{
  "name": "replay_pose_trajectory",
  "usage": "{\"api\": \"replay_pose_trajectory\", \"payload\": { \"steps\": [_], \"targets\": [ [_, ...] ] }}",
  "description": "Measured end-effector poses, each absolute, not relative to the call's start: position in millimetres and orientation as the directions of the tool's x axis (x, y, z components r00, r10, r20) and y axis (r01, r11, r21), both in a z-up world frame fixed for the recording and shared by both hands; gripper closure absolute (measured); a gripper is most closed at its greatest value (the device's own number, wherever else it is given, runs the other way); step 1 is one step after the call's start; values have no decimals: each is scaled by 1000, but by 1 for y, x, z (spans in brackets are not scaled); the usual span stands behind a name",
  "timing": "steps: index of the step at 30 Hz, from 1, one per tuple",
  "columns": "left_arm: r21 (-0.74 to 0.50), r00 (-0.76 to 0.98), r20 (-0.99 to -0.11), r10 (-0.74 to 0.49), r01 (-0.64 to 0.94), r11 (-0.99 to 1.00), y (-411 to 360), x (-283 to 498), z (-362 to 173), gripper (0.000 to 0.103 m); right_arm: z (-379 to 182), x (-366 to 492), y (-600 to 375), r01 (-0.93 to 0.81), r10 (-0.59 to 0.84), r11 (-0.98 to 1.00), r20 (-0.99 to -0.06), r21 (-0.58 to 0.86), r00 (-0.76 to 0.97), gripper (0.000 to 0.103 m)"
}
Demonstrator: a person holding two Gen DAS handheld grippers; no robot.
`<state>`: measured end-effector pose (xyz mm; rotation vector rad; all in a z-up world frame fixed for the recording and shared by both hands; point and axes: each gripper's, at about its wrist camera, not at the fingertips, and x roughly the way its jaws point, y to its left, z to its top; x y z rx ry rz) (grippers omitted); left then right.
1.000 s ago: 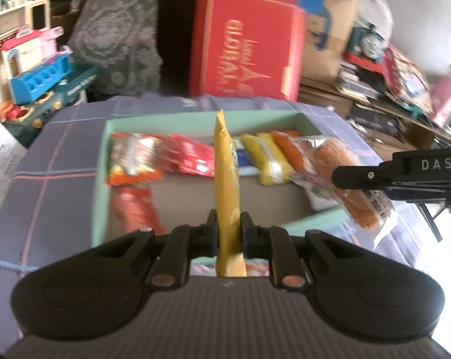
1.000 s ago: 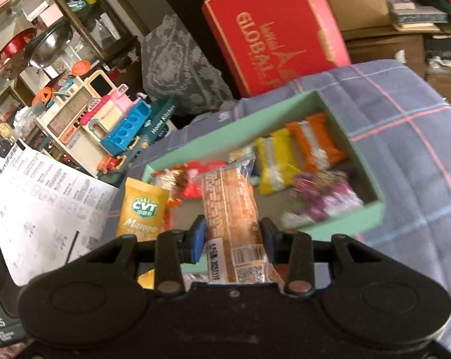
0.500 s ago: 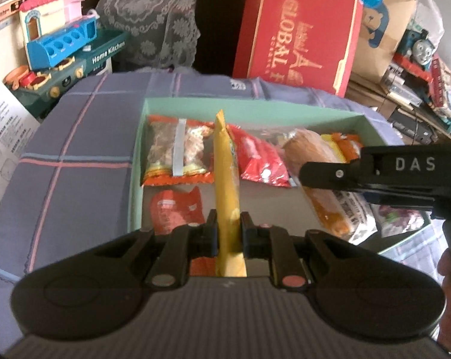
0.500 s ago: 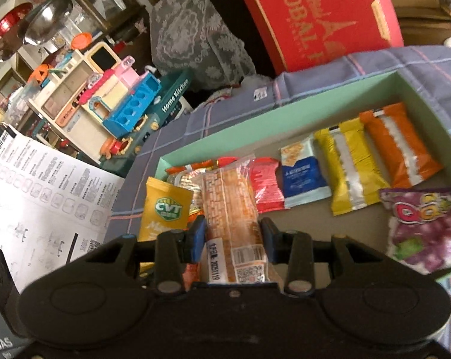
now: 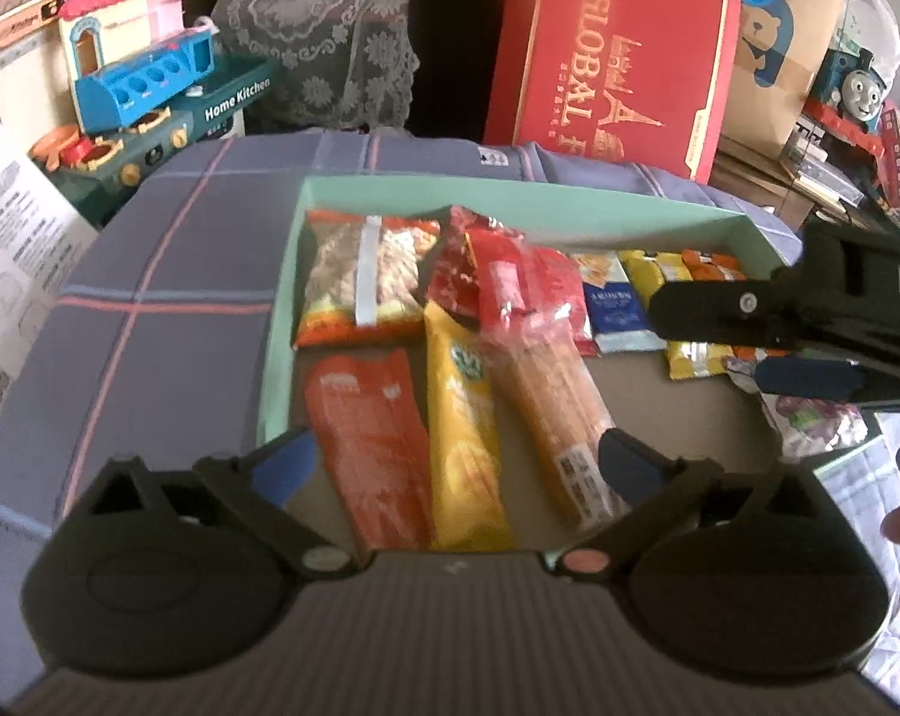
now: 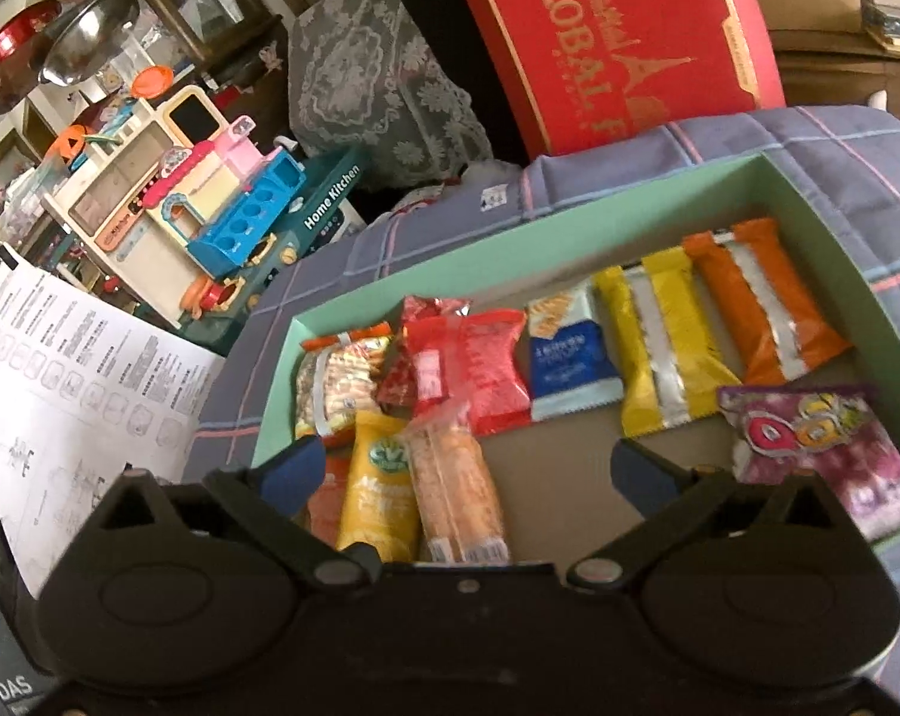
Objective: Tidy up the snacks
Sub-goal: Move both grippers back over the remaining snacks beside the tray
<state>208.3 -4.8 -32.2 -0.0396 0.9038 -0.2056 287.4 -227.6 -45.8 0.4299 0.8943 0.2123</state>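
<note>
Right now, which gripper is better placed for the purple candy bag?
Right. Both jaws are opening over loose packets; the right gripper sits beside the purple candy bag, the left gripper farther away.

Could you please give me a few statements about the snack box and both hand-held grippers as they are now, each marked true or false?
1. The yellow mango packet lies in the green box. True.
2. The left hand-held gripper clamps the mango packet. False: its jaws are opening and the pads stand clear of it.
3. The purple candy bag lies at the box's right end. True.
4. The right hand-held gripper grips the clear-wrapped cracker pack. False: its jaws are opening and the pack lies free.
5. The box stands on bare wood. False: on a plaid cloth.
</note>
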Motion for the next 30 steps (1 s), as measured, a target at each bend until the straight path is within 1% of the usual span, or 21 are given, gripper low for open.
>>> {"api": "replay_pose_trajectory", "payload": {
  "steps": [8, 14, 18, 25, 30],
  "targets": [
    [-134, 599, -775, -201, 155, 979, -3, 174, -23, 0, -41, 253, -239, 4, 348, 898, -717, 440, 604, 0],
    [-144, 611, -766, -201, 141, 979, 4, 148, -14, 0, -30, 221, -252, 0, 347, 895, -694, 447, 631, 0],
    [-131, 606, -775, -180, 124, 984, 11, 132, -19, 0, -29, 198, -265, 8, 341, 892, -684, 452, 645, 0],
    [-143, 590, -793, -152, 63, 988, 39, 104, -39, 0, -43, 171, -279, 39, 349, 883, -709, 469, 612, 0],
    [-113, 595, -795, -121, 51, 992, 49, 97, -46, 0, -60, 158, -278, 64, 355, 880, -743, 470, 567, 0]
  ]
}}
